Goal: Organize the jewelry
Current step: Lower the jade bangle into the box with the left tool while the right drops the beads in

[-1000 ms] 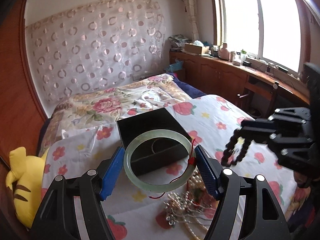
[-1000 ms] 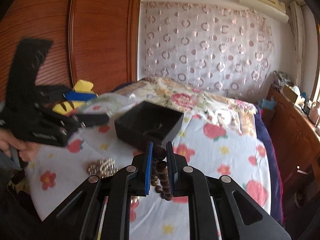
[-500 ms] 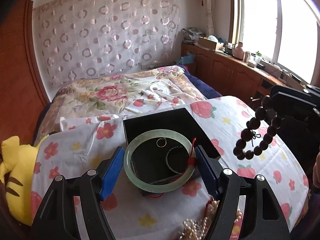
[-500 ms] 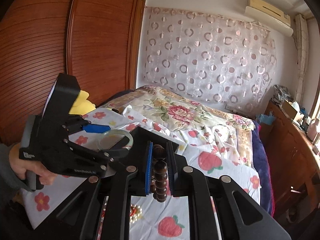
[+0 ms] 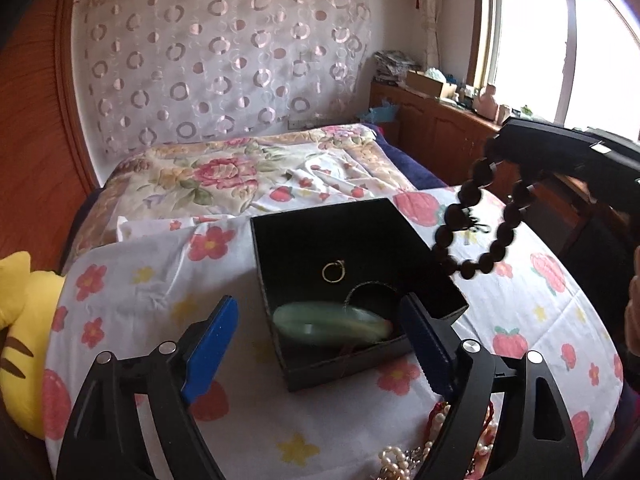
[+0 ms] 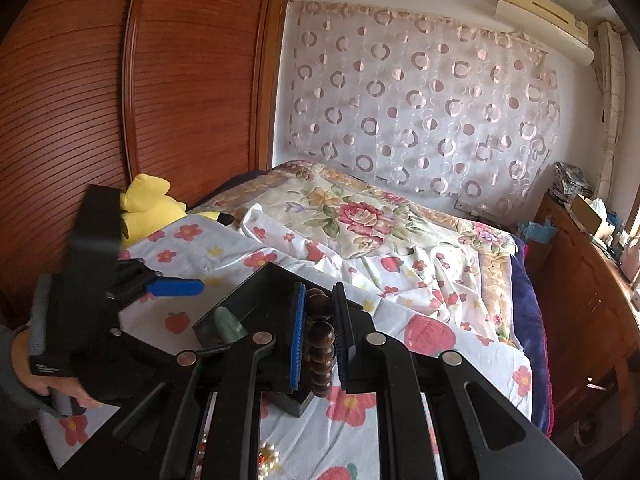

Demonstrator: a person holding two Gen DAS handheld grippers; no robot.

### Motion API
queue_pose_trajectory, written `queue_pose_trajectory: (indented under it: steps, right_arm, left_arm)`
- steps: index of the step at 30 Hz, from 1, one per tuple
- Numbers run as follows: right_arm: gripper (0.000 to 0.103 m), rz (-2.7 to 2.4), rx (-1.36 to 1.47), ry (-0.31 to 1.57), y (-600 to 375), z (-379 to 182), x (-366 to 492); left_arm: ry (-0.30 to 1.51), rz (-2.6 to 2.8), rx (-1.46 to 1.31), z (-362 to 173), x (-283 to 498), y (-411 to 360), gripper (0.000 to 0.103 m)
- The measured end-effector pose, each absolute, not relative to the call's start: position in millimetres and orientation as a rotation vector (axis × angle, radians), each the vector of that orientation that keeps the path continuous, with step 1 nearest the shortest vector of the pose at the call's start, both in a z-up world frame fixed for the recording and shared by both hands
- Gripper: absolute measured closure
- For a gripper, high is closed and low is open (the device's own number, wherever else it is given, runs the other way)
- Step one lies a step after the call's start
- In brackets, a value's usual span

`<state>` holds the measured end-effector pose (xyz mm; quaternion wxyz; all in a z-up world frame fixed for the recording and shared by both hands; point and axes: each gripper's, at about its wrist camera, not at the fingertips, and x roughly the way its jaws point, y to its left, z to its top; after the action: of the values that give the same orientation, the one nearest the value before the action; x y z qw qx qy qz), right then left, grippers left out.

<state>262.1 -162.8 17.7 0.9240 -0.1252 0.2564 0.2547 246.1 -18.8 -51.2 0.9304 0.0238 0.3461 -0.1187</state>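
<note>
Black box (image 5: 320, 236) holding jade bangle (image 5: 328, 324), gold ring (image 5: 333, 272), left tool (image 5: 320, 340) just released, right tool (image 6: 318, 336) grasping bead bracelet (image 6: 320, 344)

- Open top of black jewelry box (image 5: 320, 236): clear near far wall; jade bangle (image 5: 328, 324), gold ring (image 5: 333, 272) on floor.
- Bead bracelet (image 5: 480, 232) hanging over right corner.
- Pearl pile (image 5: 404, 460) blocking near bedsheet.

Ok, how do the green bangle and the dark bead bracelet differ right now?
The green bangle is a smooth solid ring, released and blurred inside the black box; the dark bead bracelet is strung round beads, hanging clamped in the right gripper beside the box. Both are wrist-size loops.
</note>
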Motion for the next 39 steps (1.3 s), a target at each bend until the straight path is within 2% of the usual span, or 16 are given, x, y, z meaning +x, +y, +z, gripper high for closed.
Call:
queue_pose_trajectory:
  steps: [4,6,15,16,17,18,25,28,33,39]
  right_arm:
    - [0.088,0.525,-0.255,0.536,-155.8,11.5,272.2]
    - [0.088,0.526,-0.252,0.543,-152.2,8.5,278.0]
    - [0.088,0.497,-0.268,0.599,-129.5,-15.7,306.8]
    - [0.088,0.493,-0.269,0.608,-127.9,-18.9,309.9]
    - [0.088,0.486,-0.272,0.618,-125.6,-23.2,313.4]
    - [0.088,0.484,-0.273,0.625,-125.4,-26.5,314.8]
    - [0.087,0.507,-0.270,0.670,-120.0,-43.4,312.6]
    - [0.070,0.525,-0.260,0.654,-122.5,-38.5,302.5]
    - [0.069,0.558,-0.245,0.628,-137.5,-25.4,273.4]
    - [0.069,0.591,-0.267,0.655,-155.1,-36.1,231.0]
  left_arm:
    - [0.685,-0.227,0.022,-41.6,237.0,-5.2,0.022]
    - [0.677,-0.214,0.014,-37.7,233.3,1.7,0.017]
    - [0.657,-0.175,-0.017,-40.3,201.6,35.3,0.016]
    - [0.656,-0.175,-0.021,-41.0,198.6,37.6,0.015]
    - [0.654,-0.170,-0.024,-42.1,194.5,40.0,0.008]
    - [0.649,-0.166,-0.025,-42.0,191.2,41.7,0.008]
    - [0.645,-0.166,-0.025,-49.0,166.1,44.6,0.008]
    - [0.650,-0.174,-0.032,-51.6,156.6,42.8,0.008]
    - [0.666,-0.193,-0.036,-59.4,142.5,36.1,0.008]
    - [0.690,-0.217,-0.024,-69.8,128.5,27.6,0.008]
